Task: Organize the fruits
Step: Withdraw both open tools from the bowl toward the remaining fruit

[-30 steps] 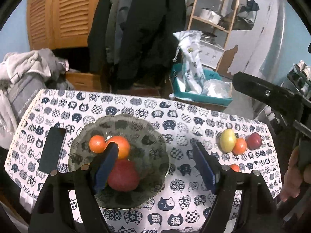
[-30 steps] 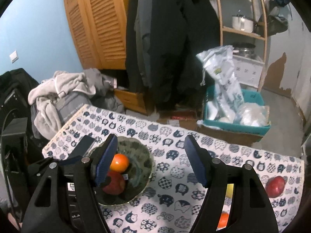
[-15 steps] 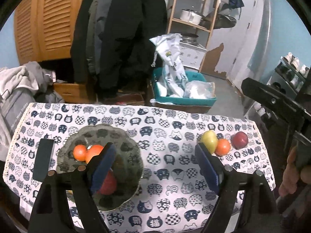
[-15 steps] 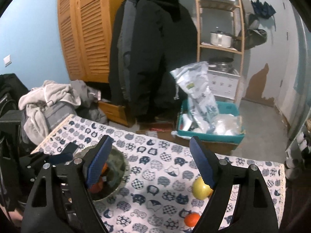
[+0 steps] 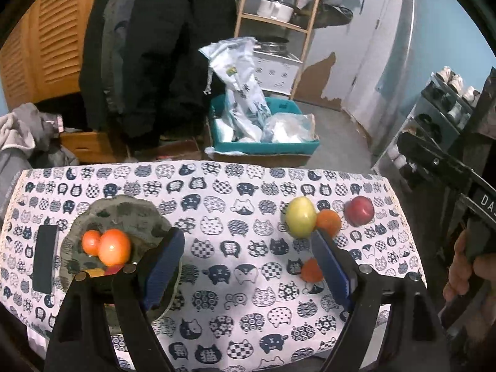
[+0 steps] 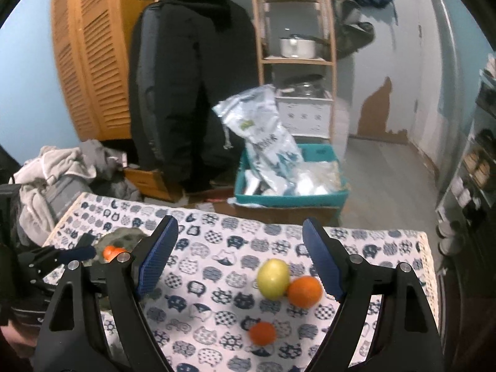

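— Looking through the left wrist view first: the left hand-held gripper [image 5: 245,263] hangs over the cat-print surface [image 5: 217,186] with its jaws wide and nothing between them; they have just been opening. The grey-green plate [image 5: 124,207] sits left, carrying two orange fruits [image 5: 107,246] and a red one mostly hidden behind the finger.

— And the loose fruit?

— Right of centre: a yellow-green apple [image 5: 300,220] touching an orange [image 5: 328,223], a red apple [image 5: 359,210] just beside them, and a small tangerine [image 5: 311,269] nearer, partly behind the right finger. A person's hand [image 5: 465,266] shows at the right edge.

— How would they handle, do you think?

— Light, firm, round and smooth, I judge, so they would roll at a nudge. Taking each across its widest middle, pads on opposite flanks, seems safest; the tangerine looks softer and wants a gentler squeeze.

— Now the right wrist view?

— The right hand-held gripper [image 6: 240,257] also stands wide and empty, jaws just opened. The yellow-green apple [image 6: 273,279] and orange [image 6: 304,291] lie touching between its fingers' line, the small tangerine [image 6: 263,333] nearer. The plate [image 6: 124,235] is far left, mostly hidden.

— Any trouble?

— The touching pair: closing on one may push the other away.
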{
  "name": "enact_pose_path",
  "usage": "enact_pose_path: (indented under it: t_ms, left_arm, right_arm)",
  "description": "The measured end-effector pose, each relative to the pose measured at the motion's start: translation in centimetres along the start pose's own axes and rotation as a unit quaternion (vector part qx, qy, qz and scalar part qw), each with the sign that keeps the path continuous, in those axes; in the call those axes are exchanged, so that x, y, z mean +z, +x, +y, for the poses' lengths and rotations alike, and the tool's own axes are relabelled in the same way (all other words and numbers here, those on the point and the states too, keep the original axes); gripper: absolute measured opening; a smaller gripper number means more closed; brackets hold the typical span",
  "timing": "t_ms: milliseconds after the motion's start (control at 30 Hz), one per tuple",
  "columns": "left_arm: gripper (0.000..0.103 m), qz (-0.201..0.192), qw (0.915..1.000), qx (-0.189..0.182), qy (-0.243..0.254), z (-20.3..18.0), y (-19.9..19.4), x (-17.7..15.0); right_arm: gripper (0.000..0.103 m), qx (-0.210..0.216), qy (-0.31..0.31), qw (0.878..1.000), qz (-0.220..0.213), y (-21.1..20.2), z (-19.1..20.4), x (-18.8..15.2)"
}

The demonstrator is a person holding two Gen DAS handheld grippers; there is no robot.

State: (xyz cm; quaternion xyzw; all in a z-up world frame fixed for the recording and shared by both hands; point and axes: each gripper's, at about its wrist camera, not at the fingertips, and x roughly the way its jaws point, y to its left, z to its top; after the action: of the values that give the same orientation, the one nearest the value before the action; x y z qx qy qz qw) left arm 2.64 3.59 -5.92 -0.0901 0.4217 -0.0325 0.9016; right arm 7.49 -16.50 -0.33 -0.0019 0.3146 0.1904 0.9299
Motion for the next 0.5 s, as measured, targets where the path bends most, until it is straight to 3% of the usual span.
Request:
enact_pose_path:
  t_ms: [500]
  left_arm:
    - [0.085,0.056,0.9975,-0.019,0.038,-5.4,4.3,-0.7]
  right_arm:
    - [0.082,-0.046,0.030,0.998,0.023,-1.0,-5.8,-2.5]
